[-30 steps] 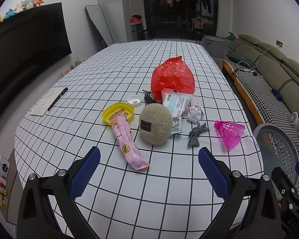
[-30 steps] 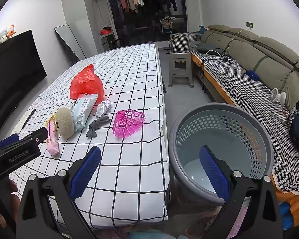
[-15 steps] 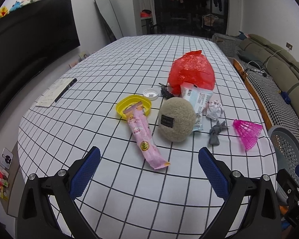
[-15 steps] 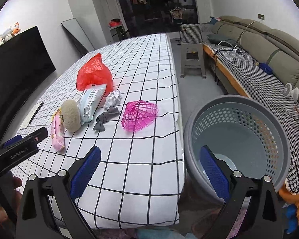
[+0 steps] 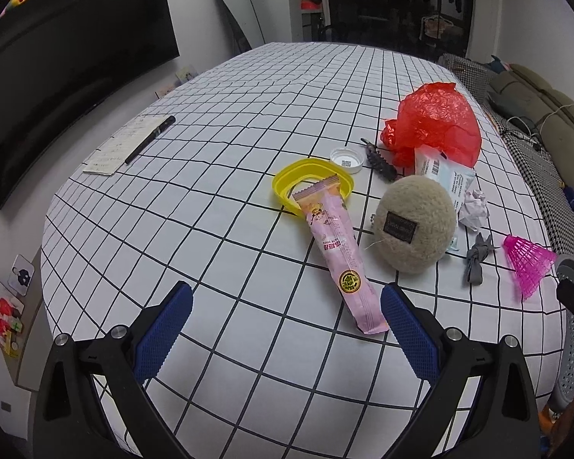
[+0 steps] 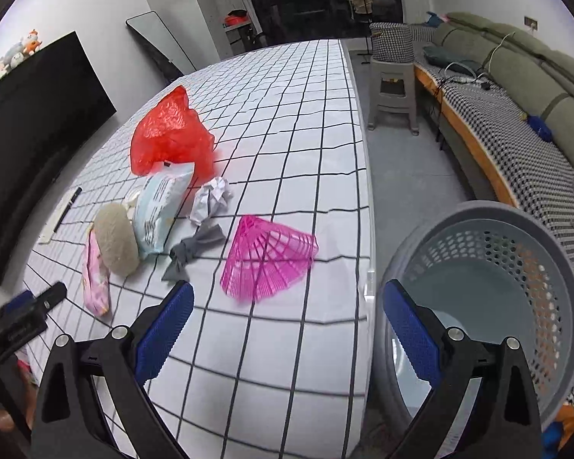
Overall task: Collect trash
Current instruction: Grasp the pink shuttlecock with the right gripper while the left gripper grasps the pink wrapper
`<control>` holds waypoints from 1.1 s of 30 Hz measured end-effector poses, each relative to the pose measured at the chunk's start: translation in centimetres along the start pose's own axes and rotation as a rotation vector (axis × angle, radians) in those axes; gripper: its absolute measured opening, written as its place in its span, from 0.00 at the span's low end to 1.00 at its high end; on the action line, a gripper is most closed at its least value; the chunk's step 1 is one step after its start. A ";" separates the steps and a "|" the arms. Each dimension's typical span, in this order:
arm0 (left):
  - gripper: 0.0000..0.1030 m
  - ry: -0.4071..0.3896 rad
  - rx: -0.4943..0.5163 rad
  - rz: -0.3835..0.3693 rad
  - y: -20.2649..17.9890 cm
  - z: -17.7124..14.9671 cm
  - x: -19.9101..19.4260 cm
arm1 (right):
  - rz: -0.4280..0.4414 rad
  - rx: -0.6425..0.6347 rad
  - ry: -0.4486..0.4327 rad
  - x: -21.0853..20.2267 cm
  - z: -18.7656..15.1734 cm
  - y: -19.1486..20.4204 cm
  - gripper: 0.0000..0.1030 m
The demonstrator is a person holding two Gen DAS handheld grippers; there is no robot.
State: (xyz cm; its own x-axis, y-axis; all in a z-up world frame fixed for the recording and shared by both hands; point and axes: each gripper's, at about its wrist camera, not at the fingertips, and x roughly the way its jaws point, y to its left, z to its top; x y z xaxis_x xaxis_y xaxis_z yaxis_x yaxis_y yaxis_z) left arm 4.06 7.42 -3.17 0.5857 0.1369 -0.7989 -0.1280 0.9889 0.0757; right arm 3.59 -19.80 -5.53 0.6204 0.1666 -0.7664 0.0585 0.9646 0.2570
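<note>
Both grippers hovered empty over the bench (image 5: pixel 218 145), its checked cloth carrying a loose cluster of litter. The left gripper (image 5: pixel 285 331) had its fingers spread wide apart, pointed at the near end of the pink snack wrapper (image 5: pixel 335 250), which lay lengthwise toward the camera with its far end resting on a yellow lid (image 5: pixel 287 179); that heading suggested the wrapper was its likely first pick. Just beside the wrapper sat a beige fuzzy ball (image 5: pixel 415 227), and behind it a pale blue packet (image 5: pixel 457 181), a crumpled paper ball (image 5: pixel 476 208), a white cap (image 5: pixel 347 159) and a red plastic bag (image 5: pixel 436 124).

The right gripper (image 6: pixel 285 331), fingers likewise wide apart and holding nothing, straddled the bench edge, with the pink mesh cone (image 6: pixel 269 258) ahead on the cloth and a grey knotted scrap (image 6: pixel 195 248) near it. The grey basket (image 6: pixel 555 267) stood on the floor just beside that edge (presumably so trash could be dropped straight in), and looked empty. Nothing appeared collected yet. A pen (image 5: pixel 149 139) and a notepad (image 5: pixel 109 153) lay well apart from the litter, probably not trash.
</note>
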 end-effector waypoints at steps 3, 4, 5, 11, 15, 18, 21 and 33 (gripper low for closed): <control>0.94 0.005 -0.012 0.000 -0.1 0.3 0.2 | 0.013 -0.007 0.019 0.9 1.1 -0.3 0.92; 0.94 0.004 -0.014 -0.003 -0.1 0.4 0.3 | 0.010 -0.020 0.021 1.2 1.5 -0.1 0.92; 0.94 0.004 -0.014 -0.004 -0.2 0.5 0.3 | 0.008 -0.044 0.028 1.6 1.9 0.1 0.92; 0.94 0.011 -0.028 -0.017 -0.4 0.9 1.0 | 0.003 -0.152 0.088 4.0 3.3 1.7 0.92; 0.94 0.017 -0.033 -0.024 -0.4 0.9 1.4 | -0.011 -0.206 0.113 5.5 3.9 2.4 0.92; 0.94 0.022 -0.036 -0.024 -0.4 0.8 1.6 | -0.029 -0.230 0.130 6.5 3.9 2.6 0.91; 0.94 0.027 -0.042 -0.025 -0.3 0.8 1.9 | -0.052 -0.240 0.145 7.3 3.7 2.5 0.91; 0.94 0.033 -0.049 -0.043 -0.4 0.8 2.3 | -0.089 -0.315 0.125 6.9 2.4 3.8 0.54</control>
State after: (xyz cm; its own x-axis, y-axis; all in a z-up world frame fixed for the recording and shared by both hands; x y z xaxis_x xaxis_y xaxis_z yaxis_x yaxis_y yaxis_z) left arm 6.10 7.42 -4.56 0.5647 0.0918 -0.8202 -0.1426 0.9897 0.0125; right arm 9.95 -15.52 -8.39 0.5217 0.0835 -0.8490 -0.1477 0.9890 0.0065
